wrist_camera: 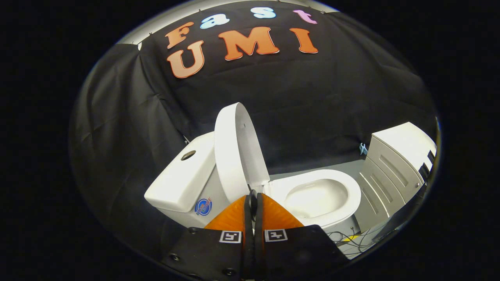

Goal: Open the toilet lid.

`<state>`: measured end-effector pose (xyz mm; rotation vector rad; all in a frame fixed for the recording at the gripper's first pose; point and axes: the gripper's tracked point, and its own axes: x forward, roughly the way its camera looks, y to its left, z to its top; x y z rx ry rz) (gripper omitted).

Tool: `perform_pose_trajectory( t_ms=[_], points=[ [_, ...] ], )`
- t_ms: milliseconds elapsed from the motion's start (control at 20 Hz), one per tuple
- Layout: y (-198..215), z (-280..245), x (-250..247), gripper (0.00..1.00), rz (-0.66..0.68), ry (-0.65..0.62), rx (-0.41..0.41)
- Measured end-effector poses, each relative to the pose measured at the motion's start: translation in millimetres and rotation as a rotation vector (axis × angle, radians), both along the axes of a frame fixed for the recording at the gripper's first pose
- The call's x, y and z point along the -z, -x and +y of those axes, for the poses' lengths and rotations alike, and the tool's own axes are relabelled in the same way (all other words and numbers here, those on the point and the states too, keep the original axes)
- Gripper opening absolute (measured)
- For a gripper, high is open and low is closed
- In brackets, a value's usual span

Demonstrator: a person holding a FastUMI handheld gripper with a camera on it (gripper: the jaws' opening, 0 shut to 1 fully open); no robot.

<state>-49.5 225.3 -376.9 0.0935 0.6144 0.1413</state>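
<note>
In the gripper view, the toilet lid (234, 150) stands raised beside the tank (181, 175), tipped back far enough, it seems, to stay up by its own weight, so the task looks all but done. The seat (353, 195) on the far side of the lid lies flat, leaving the bowl (316, 197) open. The gripper (253, 195) has its fingers closed together on nothing, tips just short of the lid's base near the hinge. A white cabinet (394, 160) stands beyond the bowl.
</note>
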Motion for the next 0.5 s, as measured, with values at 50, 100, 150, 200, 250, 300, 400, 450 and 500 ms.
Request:
perform_pose_trajectory(
  t_ms=[50, 100, 150, 200, 250, 300, 400, 450, 500],
  points=[
    [0, 4, 1, 0.08, 0.0, 0.002, -0.005],
    [0, 7, 2, 0.08, -0.001, 0.008, -0.011],
    [1, 11, 2, 0.08, -0.002, 0.015, -0.018],
    [2, 16, 3, 0.08, -0.004, 0.021, -0.026],
    [2, 19, 3, 0.08, -0.006, 0.025, -0.033],
    [2, 22, 3, 0.08, -0.006, 0.027, -0.038],
    [4, 27, 4, 0.08, -0.005, 0.029, -0.047],
    [3, 31, 5, 0.08, -0.005, 0.032, -0.052],
    [4, 35, 6, 0.08, -0.007, 0.037, -0.058]
  ],
)
